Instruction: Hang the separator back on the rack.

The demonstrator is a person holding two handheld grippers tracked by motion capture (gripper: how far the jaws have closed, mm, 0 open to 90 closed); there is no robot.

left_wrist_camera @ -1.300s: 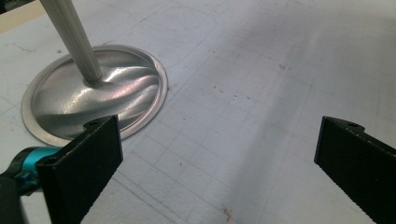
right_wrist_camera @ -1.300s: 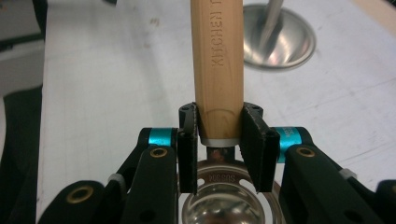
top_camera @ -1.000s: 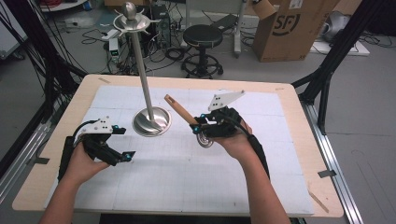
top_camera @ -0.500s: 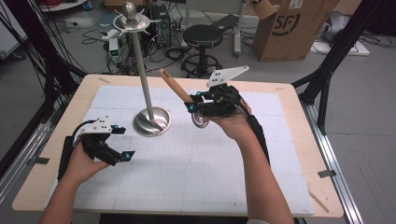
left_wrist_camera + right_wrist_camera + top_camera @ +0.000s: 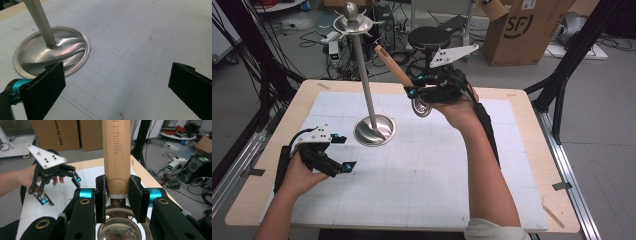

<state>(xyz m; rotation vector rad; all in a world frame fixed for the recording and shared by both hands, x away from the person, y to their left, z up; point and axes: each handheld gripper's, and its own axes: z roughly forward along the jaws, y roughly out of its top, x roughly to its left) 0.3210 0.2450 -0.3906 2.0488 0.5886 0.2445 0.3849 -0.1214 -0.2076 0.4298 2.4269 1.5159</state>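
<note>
A steel stand rises from a round base [image 5: 374,131] on the white mat; its pole [image 5: 363,75] ends in a hooked crown [image 5: 352,20]. My right gripper [image 5: 414,91] is raised to the right of the pole, shut on a ladle's wooden handle [image 5: 392,65], which slants up and left towards the crown. The ladle's metal bowl [image 5: 421,106] hangs below the jaws. In the right gripper view the pads [image 5: 136,197] clamp the handle [image 5: 116,152] just above the bowl [image 5: 120,227]. My left gripper [image 5: 344,152] rests open on the mat left of the base [image 5: 57,52], nothing between its jaws.
The gridded mat [image 5: 422,175] covers most of the wooden table [image 5: 532,150]. Behind the table stand a black stool [image 5: 428,37] and a cardboard box [image 5: 522,30], with cables on the floor. Black frame posts [image 5: 562,85] flank the table.
My right gripper has lifted the ladle off the mat and carried it up and away from me, its handle tip now nearer the stand's crown. The left gripper has stayed put.
</note>
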